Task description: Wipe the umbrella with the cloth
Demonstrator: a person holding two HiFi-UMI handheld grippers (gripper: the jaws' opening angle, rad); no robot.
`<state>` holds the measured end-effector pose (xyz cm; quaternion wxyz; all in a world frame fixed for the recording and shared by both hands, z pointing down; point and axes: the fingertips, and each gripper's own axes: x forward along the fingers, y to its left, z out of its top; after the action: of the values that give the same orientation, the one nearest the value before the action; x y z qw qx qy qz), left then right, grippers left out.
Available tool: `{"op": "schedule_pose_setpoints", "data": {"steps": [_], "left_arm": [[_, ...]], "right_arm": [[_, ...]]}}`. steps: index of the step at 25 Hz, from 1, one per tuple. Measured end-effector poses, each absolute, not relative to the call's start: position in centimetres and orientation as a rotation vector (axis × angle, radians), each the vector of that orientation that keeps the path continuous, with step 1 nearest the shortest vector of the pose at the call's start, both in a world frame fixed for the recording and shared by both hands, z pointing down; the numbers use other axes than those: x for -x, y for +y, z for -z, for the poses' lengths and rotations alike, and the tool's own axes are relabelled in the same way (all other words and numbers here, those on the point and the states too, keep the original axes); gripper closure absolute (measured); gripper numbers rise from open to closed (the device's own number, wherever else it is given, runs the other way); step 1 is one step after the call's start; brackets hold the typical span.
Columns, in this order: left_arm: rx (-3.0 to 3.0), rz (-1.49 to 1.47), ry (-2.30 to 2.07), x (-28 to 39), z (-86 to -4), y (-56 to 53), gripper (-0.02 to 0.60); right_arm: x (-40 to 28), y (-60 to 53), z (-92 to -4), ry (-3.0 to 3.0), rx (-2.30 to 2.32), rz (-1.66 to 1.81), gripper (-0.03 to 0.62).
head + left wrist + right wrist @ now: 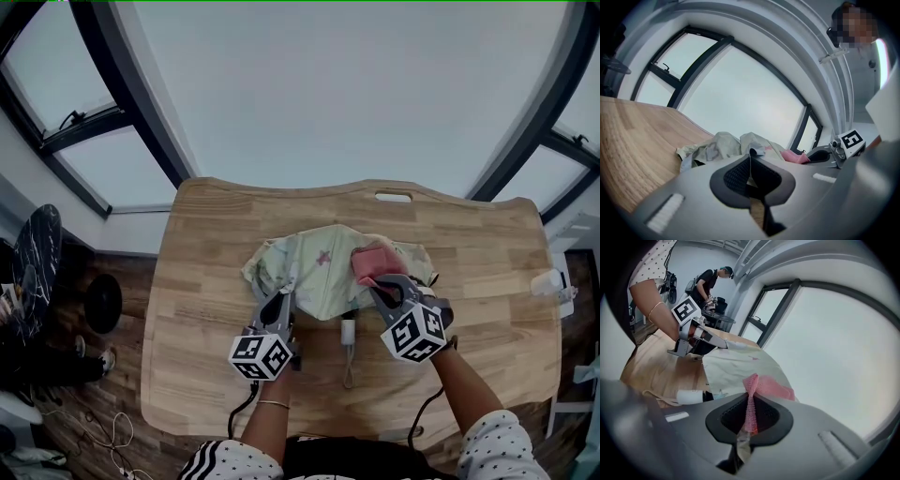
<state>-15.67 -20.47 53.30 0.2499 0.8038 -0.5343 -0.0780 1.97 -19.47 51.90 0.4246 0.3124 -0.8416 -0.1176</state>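
A pale green umbrella (314,272) with small pink marks lies collapsed and crumpled in the middle of the wooden table (206,356). Its white handle (348,332) and strap point toward me. My left gripper (284,300) is shut on the near left edge of the umbrella's fabric (719,145), and a fold shows between its jaws. My right gripper (381,285) is shut on a pink cloth (373,262), which rests on the umbrella's right part. In the right gripper view the pink cloth (754,390) rises from the shut jaws above the umbrella (740,366).
A small white object (549,281) sits at the table's right edge. A slot (393,197) is cut near the far edge. Large windows stand beyond the table. A dark stool (36,258) and cables are on the floor at left. A person (712,280) stands far behind.
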Motion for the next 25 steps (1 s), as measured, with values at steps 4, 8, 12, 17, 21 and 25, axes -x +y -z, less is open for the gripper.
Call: {"op": "schedule_pose_setpoints", "data": {"steps": [4,8,12,17,21,25], "left_arm": [[-2.198,0.215,-1.448,15.5,-53.1,-20.4,0.583],[-2.209,0.221,-1.437,15.4,-52.8,-20.3,0.583],[-2.221,0.218,-1.427,15.1,-52.7,-20.1,0.583],[-2.241,0.213,-1.416,14.9,-52.4,-19.9,0.583],[-2.258,0.205,-1.408,14.8,-52.2,-19.8,0.583],[-2.27,0.215,-1.394,14.6,-51.9,-19.6,0.583]], "right_arm": [[-1.7,-18.0,-53.1,-2.113,-0.766,0.245,0.568],[-1.4,-16.4,-54.2,-2.117,-0.739,0.206,0.568],[-1.1,-15.0,-55.0,-2.121,-0.71,0.177,0.568],[-0.5,-13.4,-55.8,-2.136,-0.679,0.134,0.568],[0.1,-11.9,-56.3,-2.146,-0.642,0.104,0.568],[0.2,-10.9,-56.2,-2.168,-0.628,0.079,0.568]]}}
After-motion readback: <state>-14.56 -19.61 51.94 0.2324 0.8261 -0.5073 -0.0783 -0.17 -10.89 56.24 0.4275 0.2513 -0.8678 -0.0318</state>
